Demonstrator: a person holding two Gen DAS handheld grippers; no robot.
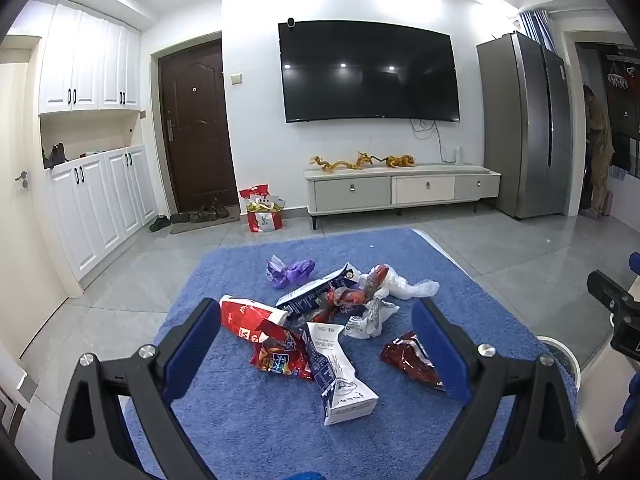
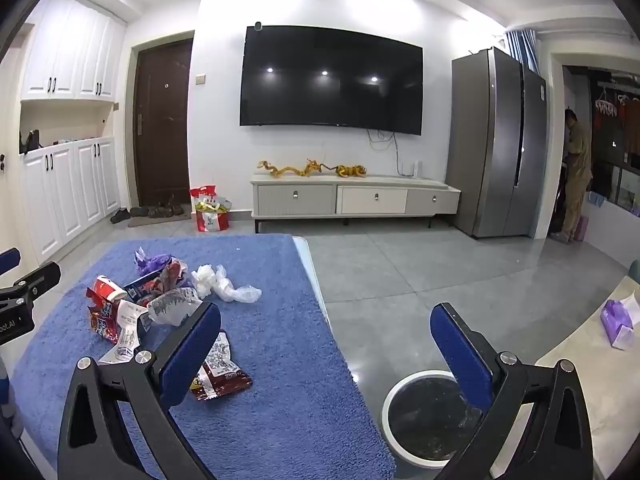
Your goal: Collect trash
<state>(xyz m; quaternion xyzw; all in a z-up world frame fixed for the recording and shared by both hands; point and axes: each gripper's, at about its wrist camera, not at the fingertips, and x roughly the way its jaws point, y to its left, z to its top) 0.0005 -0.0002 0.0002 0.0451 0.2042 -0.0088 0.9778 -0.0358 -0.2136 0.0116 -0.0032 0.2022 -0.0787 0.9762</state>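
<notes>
Crinkled foil wrappers [image 1: 280, 354] strewn across fuzzy blue cloth [image 1: 248, 432].

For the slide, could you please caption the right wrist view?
Open right hand-held gripper hovers between the wrapper-strewn blue mat and the round white-rimmed bin.

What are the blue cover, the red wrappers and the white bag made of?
Blue cover: fabric, looks like terry or fleece; matte, nubby pile.
Red wrappers: likely plastic film; glossy, creased, with highlights.
White bag: thin plastic, probably; translucent, crumpled, twisted.
</notes>
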